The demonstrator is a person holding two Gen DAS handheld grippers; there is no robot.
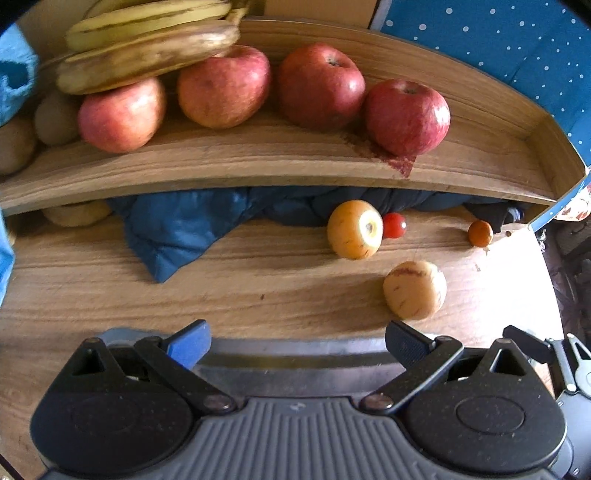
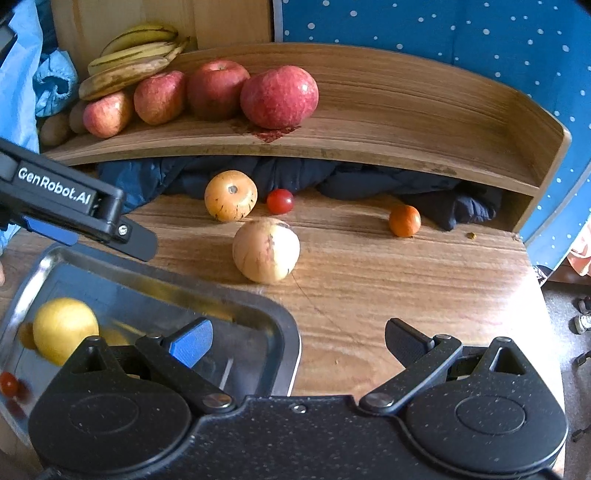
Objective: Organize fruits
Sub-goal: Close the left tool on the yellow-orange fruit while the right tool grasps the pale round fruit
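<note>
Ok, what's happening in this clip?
A person is sorting fruit with two handheld tongs. Both the left tongs and right tongs are open and empty. The shiny metal tray holds a yellow round fruit; a pale streaked round fruit and a small red tomato lie on the wooden table.

Wood-grain tabletop [image 2: 406, 295], bare toward its right edge. Raised curved wooden shelf [image 2: 406, 122] with low back wall, reddish stain [image 2: 275, 133] on its front lip. Crumpled dark blue padded cloth [image 1: 177, 232] stuffed beneath the shelf, spilling forward. Blue white-dotted fabric [image 2: 461, 33] behind. Light blue plastic bag [image 2: 53, 81] far left.
</note>
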